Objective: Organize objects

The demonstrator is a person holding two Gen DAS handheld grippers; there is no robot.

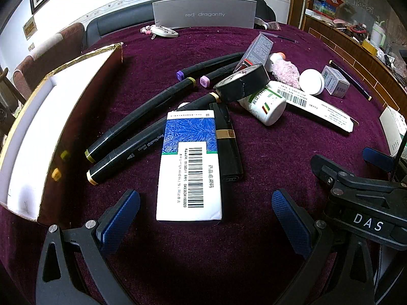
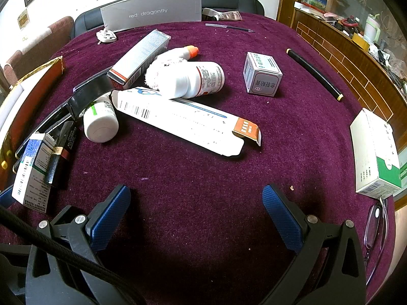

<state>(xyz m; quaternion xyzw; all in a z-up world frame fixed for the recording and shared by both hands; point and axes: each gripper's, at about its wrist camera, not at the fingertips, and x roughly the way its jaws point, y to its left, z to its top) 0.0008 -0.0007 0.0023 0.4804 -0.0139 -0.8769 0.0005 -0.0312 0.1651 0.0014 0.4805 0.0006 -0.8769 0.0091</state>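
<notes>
With both jaws wide and empty, my left gripper lines up on the blue-and-white medicine box lying just ahead between its fingers, apparently bound for the open tray at left, while my right gripper hovers over bare cloth.
</notes>
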